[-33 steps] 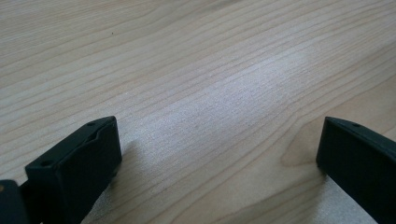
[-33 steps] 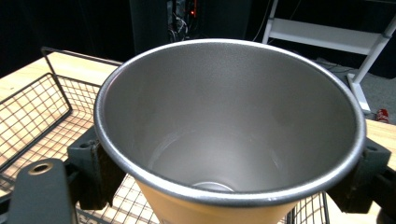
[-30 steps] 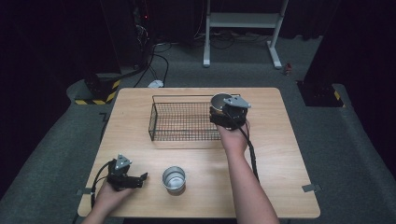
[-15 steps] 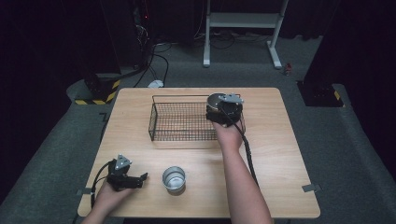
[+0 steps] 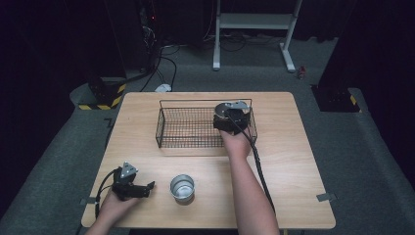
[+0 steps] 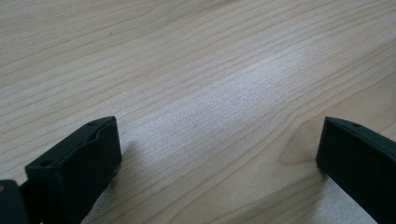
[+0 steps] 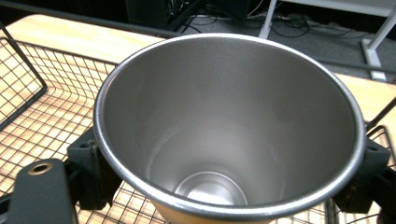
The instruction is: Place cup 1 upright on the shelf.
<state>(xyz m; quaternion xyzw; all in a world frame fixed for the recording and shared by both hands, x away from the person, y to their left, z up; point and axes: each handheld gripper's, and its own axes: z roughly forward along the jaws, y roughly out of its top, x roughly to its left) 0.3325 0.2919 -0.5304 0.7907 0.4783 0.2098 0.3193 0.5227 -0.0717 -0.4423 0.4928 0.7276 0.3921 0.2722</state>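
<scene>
1. My right gripper [image 5: 230, 117] is over the right end of the wire basket [image 5: 186, 128], toward the far right part of the table [image 5: 288, 161].
2. Its jaws are clamped on a steel cup [image 7: 229, 126], one on each side of the cup wall just under the rim (seen in the right gripper view).
3. The cup is upright, mouth up, and empty; I can see its bare bottom.
4. In the right gripper view the basket's mesh floor lies below the cup, with the basket's rim wire running behind it. I can't tell whether the cup's base touches the mesh.
5. In the high view the cup shows as a round shape at the front of my right gripper, inside the basket's outline near its far right corner.
6. My left gripper [image 5: 131, 185] rests near the near left corner of the table, with my hand wrapped around it.
7. Its jaws are spread wide with nothing between them (just bare wood grain in the left gripper view), and they point right along the near edge.
8. A second steel cup [image 5: 182, 187] stands upright on the table just right of my left gripper, close to the near edge, apart from the jaw tips.
9. The basket sits in the far half of the table, roughly centred, well apart from the second cup.
10. The right gripper's cable [image 5: 258, 164] trails back along my right forearm toward the near edge.
</scene>
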